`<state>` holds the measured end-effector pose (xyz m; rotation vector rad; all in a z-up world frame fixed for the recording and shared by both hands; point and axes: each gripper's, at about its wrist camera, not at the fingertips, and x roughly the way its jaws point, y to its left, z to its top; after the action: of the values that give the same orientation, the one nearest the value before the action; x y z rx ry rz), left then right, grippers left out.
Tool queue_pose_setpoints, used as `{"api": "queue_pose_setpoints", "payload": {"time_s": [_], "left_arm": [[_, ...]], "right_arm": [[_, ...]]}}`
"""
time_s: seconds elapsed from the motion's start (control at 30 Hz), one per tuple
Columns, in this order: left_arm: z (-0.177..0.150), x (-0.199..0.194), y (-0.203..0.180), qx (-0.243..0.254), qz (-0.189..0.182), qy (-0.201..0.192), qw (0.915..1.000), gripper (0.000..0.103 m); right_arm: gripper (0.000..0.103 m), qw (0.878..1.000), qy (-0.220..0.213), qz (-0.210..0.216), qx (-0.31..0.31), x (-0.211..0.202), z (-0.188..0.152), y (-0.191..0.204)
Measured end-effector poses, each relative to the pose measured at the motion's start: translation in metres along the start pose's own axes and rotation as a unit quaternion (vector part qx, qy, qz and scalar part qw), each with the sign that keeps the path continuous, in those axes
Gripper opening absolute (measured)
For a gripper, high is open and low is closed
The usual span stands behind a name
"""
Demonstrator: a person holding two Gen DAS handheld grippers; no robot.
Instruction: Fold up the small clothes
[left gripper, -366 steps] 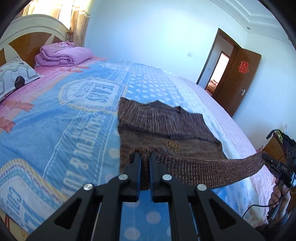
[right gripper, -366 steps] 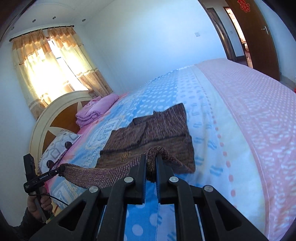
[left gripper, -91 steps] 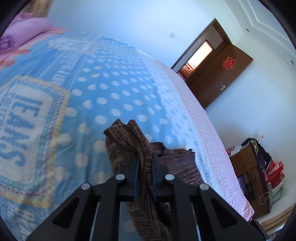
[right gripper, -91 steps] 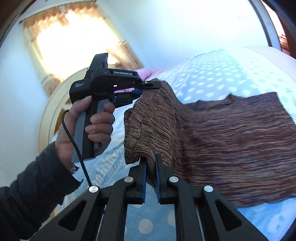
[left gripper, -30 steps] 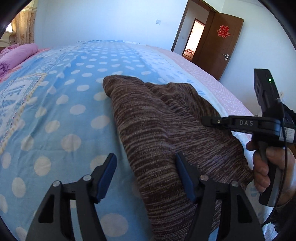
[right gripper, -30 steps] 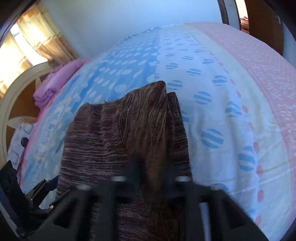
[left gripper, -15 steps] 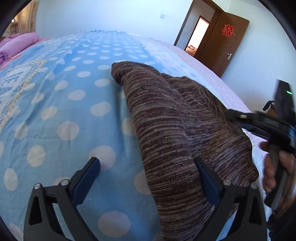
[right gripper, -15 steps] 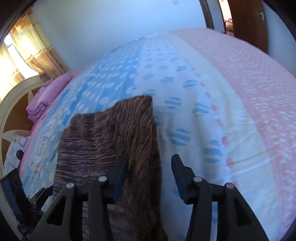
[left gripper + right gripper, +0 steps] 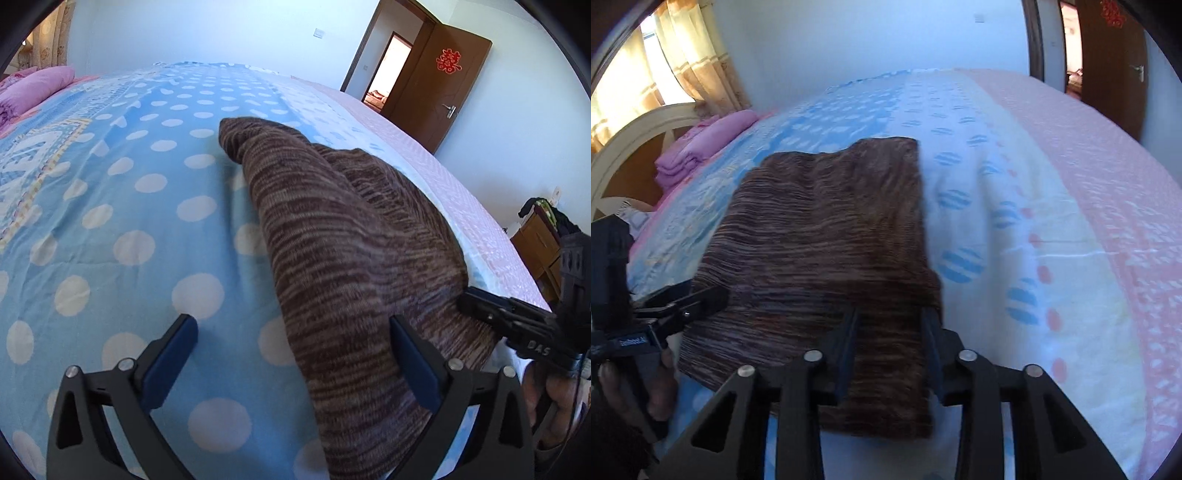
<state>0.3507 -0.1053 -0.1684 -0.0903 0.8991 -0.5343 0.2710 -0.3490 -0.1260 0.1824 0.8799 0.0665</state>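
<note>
On bedspread (image 9: 110,206), folded sweater (image 9: 332,236)

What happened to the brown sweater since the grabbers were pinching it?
Both let go: the left gripper and right gripper now have their jaws open. The brown sweater, earlier stretched out and lifted between them, now lies folded in a thick pile on the bed. The pink blanket stayed by the headboard.

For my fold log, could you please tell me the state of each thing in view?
Brown sweater: folded, lying on the bed.
Left gripper: open.
Right gripper: open, jaws astride the sweater's near edge.
Door: open.
Pink blanket: folded, by the headboard.
</note>
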Motion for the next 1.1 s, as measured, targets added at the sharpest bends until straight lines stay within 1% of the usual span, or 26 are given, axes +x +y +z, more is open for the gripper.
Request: {"api": "queue_pose_setpoints", "payload": {"time_s": [0.07, 0.13, 0.2, 0.27, 0.3, 0.33, 0.37, 0.47, 0.57, 0.6, 0.63, 0.67, 0.73, 0.77, 0.83, 0.9, 0.97, 1.03, 1.1], "left_arm": [[-0.001, 0.0, 0.0, 0.0, 0.003, 0.0, 1.0, 0.103], [-0.001, 0.001, 0.0, -0.001, 0.005, 0.001, 1.0, 0.103], [0.0, 0.002, -0.002, 0.004, 0.013, 0.005, 0.9999, 0.103], [-0.001, 0.004, -0.005, 0.01, 0.027, 0.01, 0.9995, 0.103], [-0.001, 0.004, -0.006, 0.011, 0.033, 0.01, 0.9994, 0.103], [-0.002, 0.003, -0.007, 0.011, 0.035, 0.01, 0.9993, 0.103], [-0.004, 0.003, -0.007, 0.012, 0.036, 0.011, 0.9992, 0.103], [-0.007, 0.0, -0.006, 0.012, 0.037, 0.011, 0.9992, 0.103], [-0.008, 0.001, -0.008, 0.015, 0.044, 0.013, 0.9988, 0.103], [-0.008, 0.002, -0.009, 0.018, 0.048, 0.016, 0.9985, 0.103], [-0.008, 0.003, -0.01, 0.02, 0.051, 0.017, 0.9984, 0.103], [-0.007, 0.004, -0.01, 0.022, 0.054, 0.017, 0.9982, 0.103], [-0.008, 0.004, -0.011, 0.024, 0.057, 0.018, 0.998, 0.103], [-0.008, 0.004, -0.011, 0.024, 0.057, 0.018, 0.9979, 0.103], [-0.008, 0.004, -0.011, 0.024, 0.058, 0.017, 0.9978, 0.103], [-0.008, 0.004, -0.011, 0.025, 0.059, 0.018, 0.9978, 0.103], [-0.008, 0.005, -0.012, 0.025, 0.06, 0.018, 0.9977, 0.103], [-0.008, 0.005, -0.011, 0.025, 0.06, 0.019, 0.9977, 0.103], [-0.007, 0.006, -0.012, 0.027, 0.062, 0.02, 0.9975, 0.103]], "right_arm": [[0.032, 1.0, -0.009, -0.012, 0.001, -0.015, -0.005, 0.001], [0.032, 0.999, -0.033, -0.003, -0.004, -0.036, -0.011, 0.008], [0.032, 0.999, -0.042, 0.007, -0.017, -0.044, -0.013, 0.016], [0.032, 0.999, -0.026, 0.002, -0.034, -0.038, -0.017, 0.025], [0.032, 0.999, -0.012, 0.0, -0.035, -0.028, -0.02, 0.025], [0.032, 0.999, 0.01, -0.011, -0.032, -0.016, -0.024, 0.021], [0.032, 0.999, 0.011, -0.028, -0.03, -0.01, -0.028, 0.016], [0.033, 1.0, 0.019, -0.011, -0.009, -0.011, -0.029, 0.005], [0.034, 1.0, 0.026, 0.0, -0.007, -0.014, -0.026, 0.001], [0.034, 1.0, 0.023, 0.001, -0.007, -0.017, -0.023, 0.0], [0.034, 1.0, 0.011, -0.002, -0.003, -0.021, -0.02, 0.001], [0.034, 1.0, -0.011, -0.005, 0.002, -0.029, -0.014, 0.002], [0.035, 0.999, -0.047, 0.014, 0.005, -0.043, 0.003, 0.01], [0.036, 0.998, -0.052, 0.024, 0.0, -0.046, 0.009, 0.015], [0.036, 0.997, -0.056, 0.046, -0.017, -0.04, 0.022, 0.029], [0.036, 0.996, -0.04, 0.071, -0.028, -0.019, 0.032, 0.04], [0.036, 0.997, -0.009, 0.07, -0.031, 0.008, 0.036, 0.043], [0.036, 0.998, 0.022, 0.052, -0.031, 0.034, 0.037, 0.041], [0.034, 0.998, 0.025, 0.058, -0.03, 0.044, 0.038, 0.036]]}}
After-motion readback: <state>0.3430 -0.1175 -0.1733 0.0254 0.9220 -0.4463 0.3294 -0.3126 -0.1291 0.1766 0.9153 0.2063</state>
